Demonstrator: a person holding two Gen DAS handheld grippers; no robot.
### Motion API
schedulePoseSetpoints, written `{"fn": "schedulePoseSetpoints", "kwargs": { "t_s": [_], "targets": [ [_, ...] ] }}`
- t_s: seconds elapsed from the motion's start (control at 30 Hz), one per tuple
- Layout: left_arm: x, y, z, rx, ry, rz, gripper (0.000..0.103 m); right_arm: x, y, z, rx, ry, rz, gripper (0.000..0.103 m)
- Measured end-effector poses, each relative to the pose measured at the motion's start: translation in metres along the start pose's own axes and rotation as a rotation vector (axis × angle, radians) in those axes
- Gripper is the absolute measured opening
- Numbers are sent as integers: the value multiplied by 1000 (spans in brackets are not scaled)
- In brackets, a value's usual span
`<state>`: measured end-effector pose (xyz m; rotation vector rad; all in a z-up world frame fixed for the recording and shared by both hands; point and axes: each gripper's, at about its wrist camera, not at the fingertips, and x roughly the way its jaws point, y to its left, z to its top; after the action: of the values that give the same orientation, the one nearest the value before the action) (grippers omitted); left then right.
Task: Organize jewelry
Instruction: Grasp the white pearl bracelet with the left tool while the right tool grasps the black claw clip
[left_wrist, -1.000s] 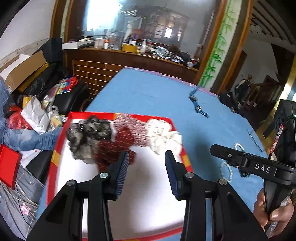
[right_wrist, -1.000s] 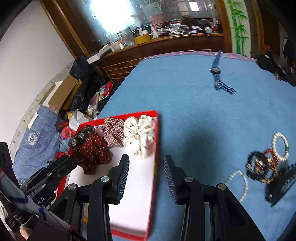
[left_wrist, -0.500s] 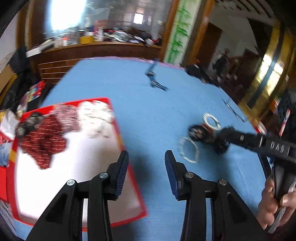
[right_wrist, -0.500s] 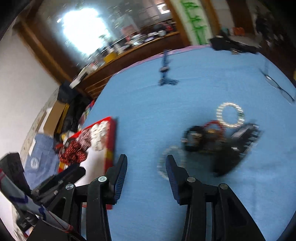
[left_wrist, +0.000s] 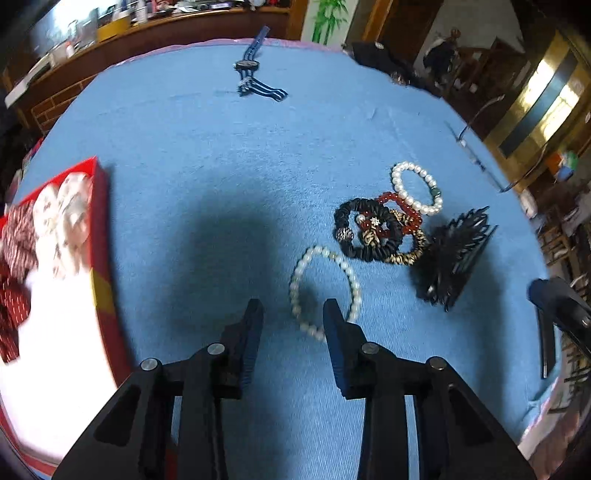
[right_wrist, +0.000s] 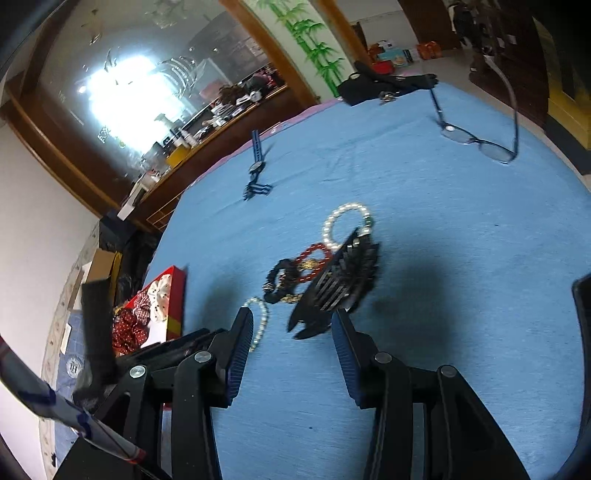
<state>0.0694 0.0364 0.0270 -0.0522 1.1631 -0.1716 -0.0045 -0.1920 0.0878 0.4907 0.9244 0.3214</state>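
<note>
A pale pearl bracelet (left_wrist: 295, 280) lies on the blue cloth just past my left gripper (left_wrist: 293, 317). Its jaws are closing, the right finger covers the bracelet's near edge, and no pad presses on it. Further right lie a black scrunchie (left_wrist: 365, 229), a red bead bracelet (left_wrist: 402, 210), a second pearl bracelet (left_wrist: 417, 188) and a black claw clip (left_wrist: 450, 258). My right gripper (right_wrist: 293, 328) stands open just short of the claw clip (right_wrist: 340, 280), with the pale bracelet (right_wrist: 263, 314) by its left finger.
A red tray (left_wrist: 99, 236) with a white floor holds white and red scrunchies at the left; it also shows in the right wrist view (right_wrist: 179, 295). A blue-strapped watch (left_wrist: 251, 74) lies far back. Glasses (right_wrist: 476, 140) rest at the far right.
Both grippers swung right, away from the red tray and over to the jewelry pile. The left jaws have narrowed a little; the right jaws stand slightly wider.
</note>
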Motion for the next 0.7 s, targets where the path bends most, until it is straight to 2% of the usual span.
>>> {"fn": "schedulePoseSetpoints", "kwargs": {
  "t_s": [0.07,0.13,0.23,0.3,0.37,0.43,0.57,0.7],
  "targets": [
    [9,-3,5,8,26,28,26,-3,-5,1,7,-5,-4,48],
    [19,-9,8,38,66,30,16,-4,-9,1,15,-5,-3,49],
    [21,-18,9,71,41,80,12,-3,-12,2,27,-2,-20,55],
    [19,-19,5,73,20,84,5,0,-14,3,37,4,-33,57],
    [16,-19,-1,67,1,45,5,5,-16,3,53,20,-56,58],
    [9,-19,-12,70,-18,4,5,14,-19,4,81,40,-65,65],
    [-4,-17,-28,68,-54,-19,5,36,-20,8,128,84,-81,68],
    [-22,-14,-37,81,-108,-26,5,58,-8,15,122,102,-147,74]
  ]
}}
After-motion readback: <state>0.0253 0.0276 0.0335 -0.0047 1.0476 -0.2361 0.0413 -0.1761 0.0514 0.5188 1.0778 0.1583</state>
